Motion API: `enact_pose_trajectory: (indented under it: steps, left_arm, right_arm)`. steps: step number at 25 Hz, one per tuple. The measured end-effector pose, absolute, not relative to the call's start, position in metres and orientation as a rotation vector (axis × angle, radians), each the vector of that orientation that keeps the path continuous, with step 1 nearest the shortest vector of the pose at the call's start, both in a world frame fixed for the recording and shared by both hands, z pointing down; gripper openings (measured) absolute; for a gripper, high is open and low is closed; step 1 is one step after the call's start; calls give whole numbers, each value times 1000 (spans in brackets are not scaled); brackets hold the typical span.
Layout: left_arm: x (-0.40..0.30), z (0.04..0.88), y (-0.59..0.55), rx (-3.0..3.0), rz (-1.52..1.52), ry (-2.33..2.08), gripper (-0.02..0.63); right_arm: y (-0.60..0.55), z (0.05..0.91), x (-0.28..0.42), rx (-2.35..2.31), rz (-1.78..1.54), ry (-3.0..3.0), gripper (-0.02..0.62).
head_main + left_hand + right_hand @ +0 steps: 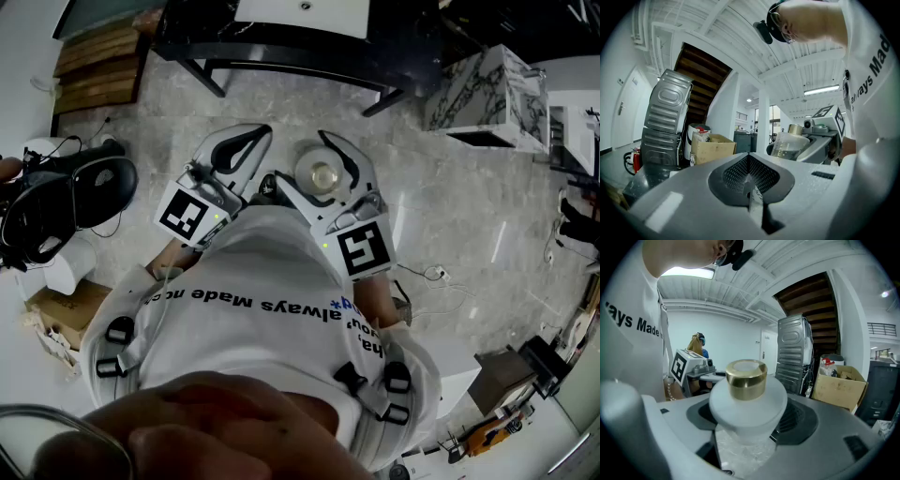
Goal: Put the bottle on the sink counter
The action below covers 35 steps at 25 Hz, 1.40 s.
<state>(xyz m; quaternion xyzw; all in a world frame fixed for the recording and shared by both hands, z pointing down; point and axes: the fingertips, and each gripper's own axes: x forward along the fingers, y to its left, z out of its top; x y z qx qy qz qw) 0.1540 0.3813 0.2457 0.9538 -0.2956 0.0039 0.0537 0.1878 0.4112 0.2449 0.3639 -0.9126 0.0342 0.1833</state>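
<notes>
A clear bottle (pixel 747 399) with a gold cap (pixel 746 377) stands upright between the jaws of my right gripper (pixel 750 427), which is shut on it. The head view looks down on that bottle (pixel 321 174), held in front of the person's chest by the right gripper (pixel 325 167). The left gripper (pixel 251 141) hangs just to its left, apart from it. In the left gripper view the left gripper (pixel 749 176) has its jaws closed together with nothing between them, and the bottle (pixel 787 144) shows at the right. A dark counter with a white basin (pixel 300 11) lies at the top edge.
The floor is pale stone. A marble-patterned block (pixel 487 89) stands at upper right. Black bags (pixel 66 202) and a cardboard box (pixel 56 314) sit at left. Stacked metal machines (pixel 665 122), another cardboard box (pixel 712 147) and a wooden stair are nearby. A person (pixel 698 345) stands far off.
</notes>
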Motion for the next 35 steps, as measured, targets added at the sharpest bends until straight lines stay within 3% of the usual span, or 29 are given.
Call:
enact_pose_trajectory:
  steps: [13,35]
  left_arm:
    - [143,244,388,2954,-20,-861,3]
    - [48,247,376,2933,-10,-952,3]
  right_arm:
    - [417,238,167,996,84,-2591,337]
    - [398,239,81,944,34,-2602,337]
